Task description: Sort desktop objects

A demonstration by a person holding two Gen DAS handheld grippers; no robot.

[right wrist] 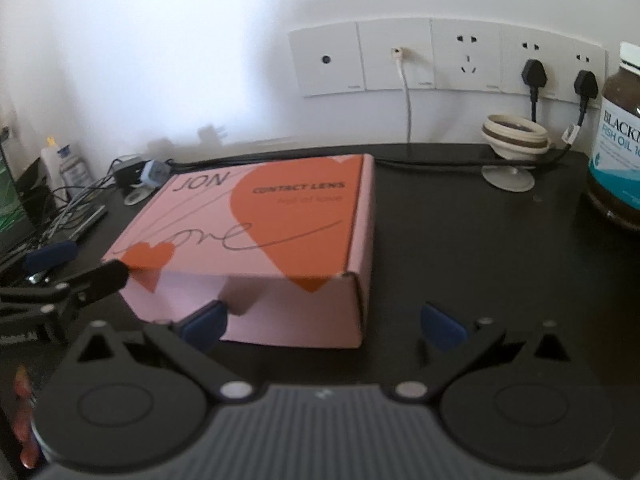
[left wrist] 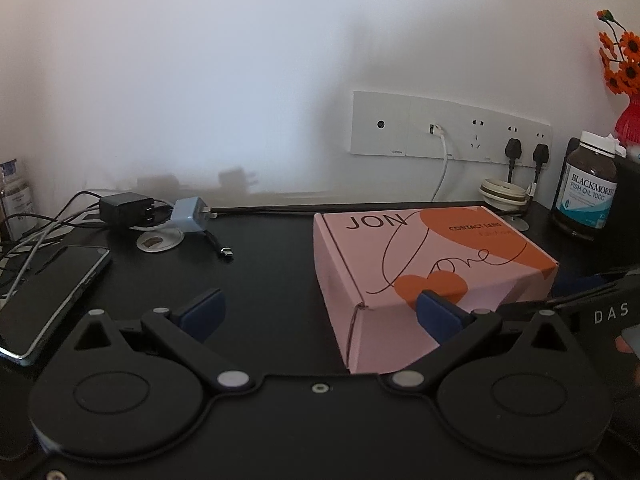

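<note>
Left gripper (left wrist: 320, 312) sits nearest the lens, jaws spread wide, nothing between them; its right pad overlaps the near left corner of the pink contact lens box (left wrist: 432, 276), contact unclear. Right gripper (right wrist: 324, 324) is equally wide open and empty, left pad in front of the box's near face, right pad over bare black desk (right wrist: 460, 240). Looks like the two grippers bracket the box from the near side, probably because it is too wide for one jaw span.

Box lies flat, lid closed, mid-desk. Far right: fish oil bottle (left wrist: 588, 188) and a collapsed silicone cup (left wrist: 505, 194). Far left: smartphone (left wrist: 52, 300) beside a black charger (left wrist: 126, 210), grey-blue charger (left wrist: 191, 219) and tangled cables (left wrist: 36, 236), likely parked near the wall sockets (left wrist: 450, 128).

Layout fits either a sorted or unsorted desk; can't tell which.
</note>
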